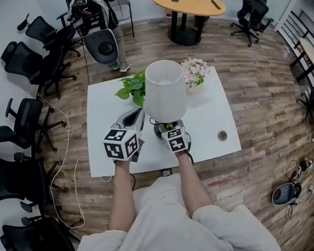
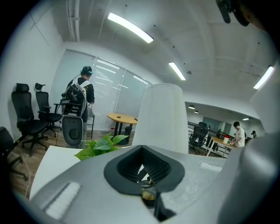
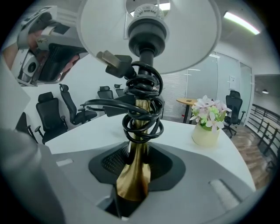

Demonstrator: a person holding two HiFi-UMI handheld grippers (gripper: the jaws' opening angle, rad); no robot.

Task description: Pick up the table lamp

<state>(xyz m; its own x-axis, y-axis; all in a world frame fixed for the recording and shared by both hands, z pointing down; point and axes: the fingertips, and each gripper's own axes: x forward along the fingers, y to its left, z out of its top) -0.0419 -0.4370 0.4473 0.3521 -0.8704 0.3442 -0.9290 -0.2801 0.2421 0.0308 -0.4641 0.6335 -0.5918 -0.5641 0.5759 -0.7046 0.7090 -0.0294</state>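
The table lamp has a white shade (image 1: 165, 90) (image 2: 162, 116) (image 3: 188, 39) and a brass stem (image 3: 136, 153) with a black cable (image 3: 142, 109) coiled round it. It stands on the white table (image 1: 103, 109). My right gripper (image 1: 170, 131) (image 3: 133, 175) is low at the lamp's near side, shut on the brass stem just above the base. My left gripper (image 1: 135, 118) (image 2: 146, 175) hangs just left of the lamp, tilted up toward the shade, jaws together and holding nothing; it also shows at the upper left of the right gripper view (image 3: 48, 48).
A leafy green plant (image 1: 134, 88) (image 2: 100, 146) and a pot of pale flowers (image 1: 195, 72) (image 3: 209, 118) stand behind the lamp. The table has a cable hole (image 1: 222, 135) at right. Office chairs (image 1: 25, 118) line the left; a person (image 1: 115, 25) and a round wooden table (image 1: 188, 2) are beyond.
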